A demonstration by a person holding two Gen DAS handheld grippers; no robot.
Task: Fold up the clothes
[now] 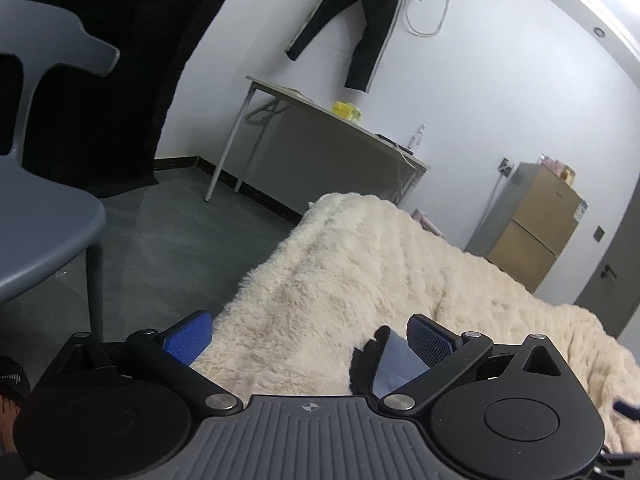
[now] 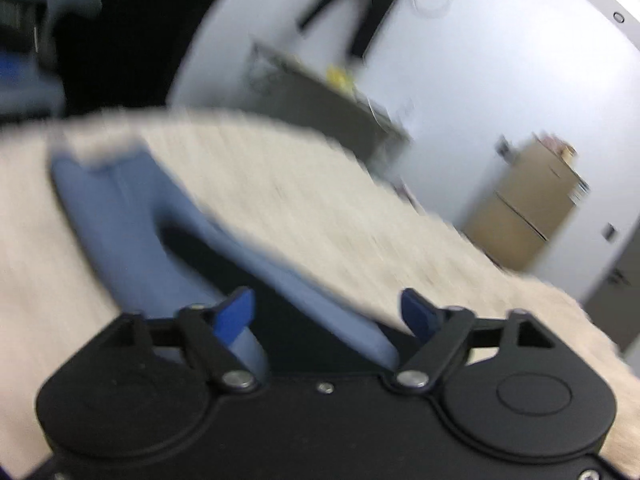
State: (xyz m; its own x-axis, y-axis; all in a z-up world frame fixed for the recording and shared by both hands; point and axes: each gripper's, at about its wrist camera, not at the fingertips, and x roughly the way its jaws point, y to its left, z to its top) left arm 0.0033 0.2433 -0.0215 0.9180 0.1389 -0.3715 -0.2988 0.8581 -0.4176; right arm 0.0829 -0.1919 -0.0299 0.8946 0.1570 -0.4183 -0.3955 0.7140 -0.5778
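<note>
A light blue garment with a black inner side (image 2: 120, 220) lies spread on a cream fluffy blanket (image 2: 280, 184); the right wrist view is smeared by motion. My right gripper (image 2: 326, 310) is over the near end of the garment. Its jaws are opening and stand well apart, with cloth between them but not pressed by the blue pads (image 2: 236, 312). In the left wrist view a corner of the same blue and black cloth (image 1: 394, 364) lies by the right-hand pad (image 1: 430, 340). My left gripper (image 1: 310, 338) is wide open over the blanket (image 1: 360, 260), gripping nothing.
A grey plastic chair (image 1: 40, 220) stands close on the left. Beyond the blanket is a folding table (image 1: 320, 148) against the wall, with black trousers (image 1: 360, 20) hanging above it. A brown cabinet (image 1: 536, 228) and a grey door (image 1: 612, 280) are at the right.
</note>
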